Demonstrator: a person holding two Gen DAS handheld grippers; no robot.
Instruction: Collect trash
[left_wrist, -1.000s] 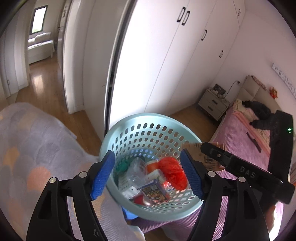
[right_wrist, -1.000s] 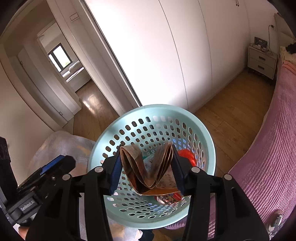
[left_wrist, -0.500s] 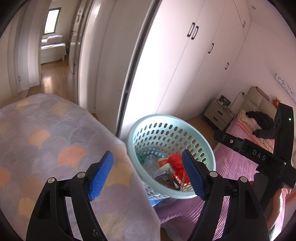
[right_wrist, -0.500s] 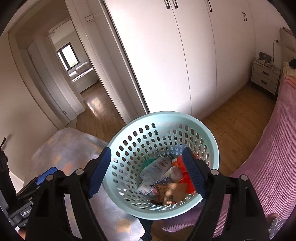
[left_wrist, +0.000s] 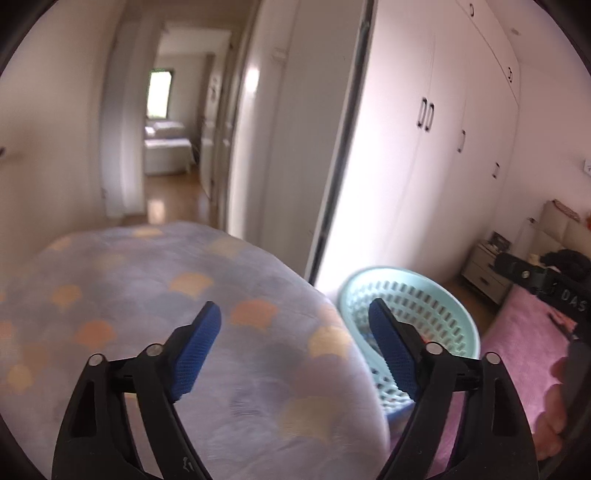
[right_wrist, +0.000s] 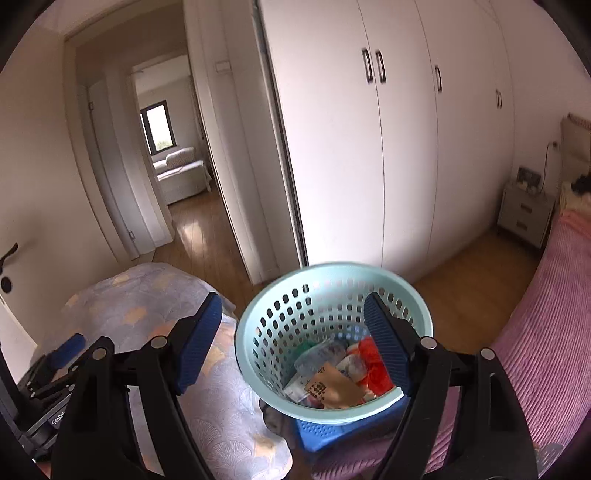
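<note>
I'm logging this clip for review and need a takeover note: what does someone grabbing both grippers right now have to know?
Left gripper: open, empty, over the scallop-patterned blanket.
Right gripper: open, empty, above the mint perforated basket.
The basket sits on a blue stool between the blanket and the pink bedspread.
Done: the basket holds a brown paper packet, a red wrapper and clear plastic wrappers.
Left: no loose trash visible in either view; scan elsewhere.

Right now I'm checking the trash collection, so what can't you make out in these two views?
- Basket contents: left wrist view, motion blur and the blanket hide them.
- Basket's lower trash layers: right wrist view, covered by the brown packet.
- Blue item: right wrist view, mostly under the basket.
</note>
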